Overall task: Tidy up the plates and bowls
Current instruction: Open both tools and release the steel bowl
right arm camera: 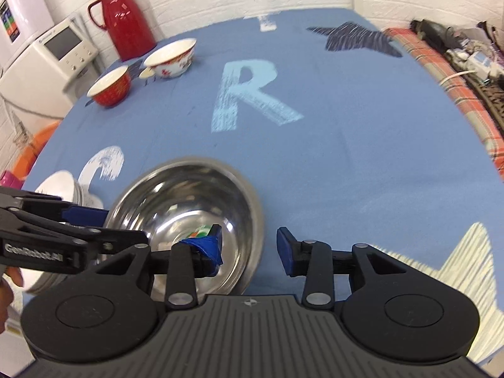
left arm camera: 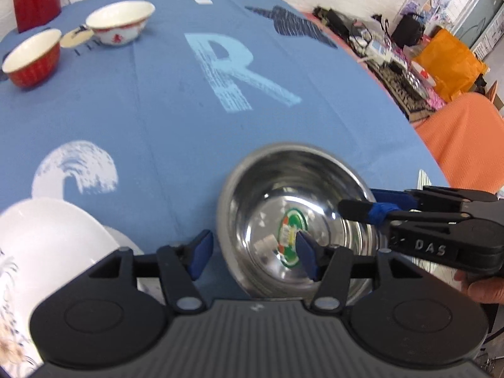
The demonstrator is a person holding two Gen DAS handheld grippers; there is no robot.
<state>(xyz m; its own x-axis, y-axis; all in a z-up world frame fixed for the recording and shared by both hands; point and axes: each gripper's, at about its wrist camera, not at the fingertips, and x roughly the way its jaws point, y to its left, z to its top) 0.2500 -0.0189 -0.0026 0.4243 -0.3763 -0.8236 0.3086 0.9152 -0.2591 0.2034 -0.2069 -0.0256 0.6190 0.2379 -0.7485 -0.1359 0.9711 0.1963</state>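
Note:
A shiny steel bowl (left arm camera: 277, 195) with a green sticker inside lies on the blue tablecloth (left arm camera: 157, 110), close in front of both grippers. My left gripper (left arm camera: 253, 252) is open and straddles the bowl's left rim, with its right finger (left arm camera: 307, 256) inside the bowl. My right gripper (right arm camera: 249, 247) is open too. Its left finger (right arm camera: 209, 247) is inside the steel bowl (right arm camera: 189, 195) and its right finger outside the right rim. Each gripper shows in the other's view: the right gripper (left arm camera: 359, 201) from the right, the left gripper (right arm camera: 119, 225) from the left.
A white plate or bowl (left arm camera: 41, 245) sits at the near left, seen as stacked white dishes (right arm camera: 63, 189). At the far left stand a red bowl (left arm camera: 31, 60), a white bowl with red print (left arm camera: 121, 23) and a red thermos jug (right arm camera: 126, 22). Clutter lines the right side (left arm camera: 393, 50).

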